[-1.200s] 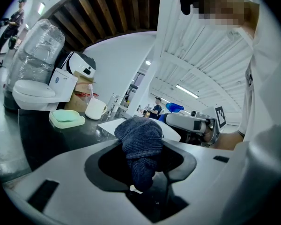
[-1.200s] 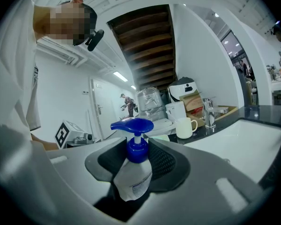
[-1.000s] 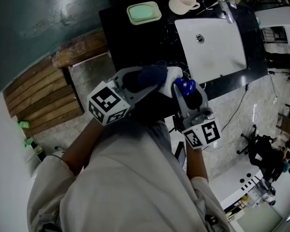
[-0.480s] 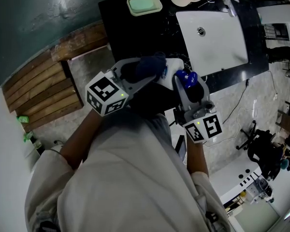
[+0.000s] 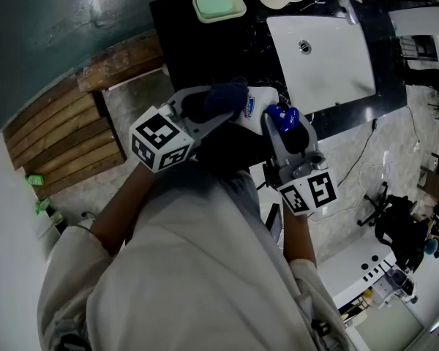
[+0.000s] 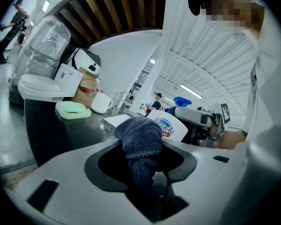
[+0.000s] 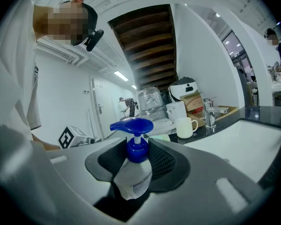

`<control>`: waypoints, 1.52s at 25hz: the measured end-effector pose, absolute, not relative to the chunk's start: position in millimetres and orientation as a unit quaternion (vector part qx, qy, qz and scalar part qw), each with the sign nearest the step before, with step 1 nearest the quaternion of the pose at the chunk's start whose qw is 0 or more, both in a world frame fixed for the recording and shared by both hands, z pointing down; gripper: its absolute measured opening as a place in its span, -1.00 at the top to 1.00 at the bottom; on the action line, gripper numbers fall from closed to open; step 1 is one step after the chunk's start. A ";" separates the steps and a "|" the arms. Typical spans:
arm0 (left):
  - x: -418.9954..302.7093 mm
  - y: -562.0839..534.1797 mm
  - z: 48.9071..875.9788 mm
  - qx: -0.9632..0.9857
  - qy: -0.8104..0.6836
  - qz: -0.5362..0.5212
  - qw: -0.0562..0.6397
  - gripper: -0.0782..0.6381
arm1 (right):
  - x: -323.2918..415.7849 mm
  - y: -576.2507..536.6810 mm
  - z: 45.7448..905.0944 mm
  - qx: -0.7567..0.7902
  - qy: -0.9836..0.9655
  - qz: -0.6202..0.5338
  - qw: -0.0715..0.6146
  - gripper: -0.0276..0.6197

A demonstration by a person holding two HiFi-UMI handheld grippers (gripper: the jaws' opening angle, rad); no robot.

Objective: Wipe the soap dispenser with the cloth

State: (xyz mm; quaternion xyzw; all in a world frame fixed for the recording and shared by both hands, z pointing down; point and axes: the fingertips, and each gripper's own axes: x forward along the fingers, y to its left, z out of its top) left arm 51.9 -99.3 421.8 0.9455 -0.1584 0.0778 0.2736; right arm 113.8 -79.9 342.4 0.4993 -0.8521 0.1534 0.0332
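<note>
My right claw (image 7: 139,159) is squeezed on the white body of the soap dispenser (image 7: 133,179), so the blue pump stands up above the claw and the bottle cannot slip while I rub it; my left claw (image 6: 141,156) is pinched tight on the cloth (image 6: 138,134), and a dark wad sticks out past its tips for wiping; that wad seems to touch the bottle's side, just left of my right claw; both claws are up off the counter (image 5: 205,50), nearly level, and the left one is angled in toward the right.

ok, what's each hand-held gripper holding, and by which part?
Left hand-held gripper: dark blue cloth, pinched at one end, the wad bunched beyond it. Right hand-held gripper: soap dispenser, clamped on its white upper body by the blue pump collar.
</note>
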 end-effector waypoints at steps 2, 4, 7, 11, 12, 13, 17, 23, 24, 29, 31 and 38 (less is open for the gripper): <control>50.9 -98.9 423.0 0.945 -0.160 0.079 0.275 0.28 | 113.4 -79.1 342.1 0.499 -0.852 0.153 0.034 0.49; 50.4 -99.5 426.0 0.944 -0.162 0.081 0.276 0.28 | 113.6 -79.2 342.6 0.499 -0.852 0.153 0.035 0.49; 49.3 -100.5 430.7 0.942 -0.165 0.085 0.279 0.28 | 113.5 -79.8 343.2 0.498 -0.853 0.152 0.036 0.49; 46.5 -100.2 434.2 0.941 -0.168 0.090 0.280 0.28 | 111.6 -79.3 342.4 0.497 -0.854 0.151 0.037 0.49; 46.2 -100.3 434.9 0.940 -0.169 0.091 0.280 0.28 | 111.5 -79.3 342.3 0.497 -0.854 0.151 0.037 0.49; 46.1 -100.4 435.7 0.940 -0.170 0.092 0.281 0.28 | 111.6 -79.3 342.2 0.497 -0.854 0.151 0.037 0.49; 45.5 -101.2 439.2 0.938 -0.172 0.094 0.284 0.28 | 112.1 -79.6 342.7 0.496 -0.854 0.151 0.037 0.49; 44.0 -101.8 440.4 0.938 -0.173 0.096 0.284 0.28 | 110.0 -80.5 342.1 0.495 -0.855 0.148 0.040 0.49; 43.6 -101.9 440.5 0.938 -0.173 0.097 0.283 0.28 | 109.5 -80.6 342.1 0.495 -0.855 0.148 0.040 0.49; 43.6 -102.0 442.1 0.938 -0.176 0.104 0.280 0.28 | 110.2 -80.3 341.9 0.495 -0.855 0.148 0.040 0.49; 43.2 -101.8 443.8 0.938 -0.177 0.110 0.278 0.28 | 110.4 -80.1 342.0 0.495 -0.855 0.148 0.039 0.49; 39.0 -100.4 452.5 0.935 -0.184 0.141 0.268 0.28 | 110.5 -80.5 342.4 0.495 -0.856 0.148 0.038 0.49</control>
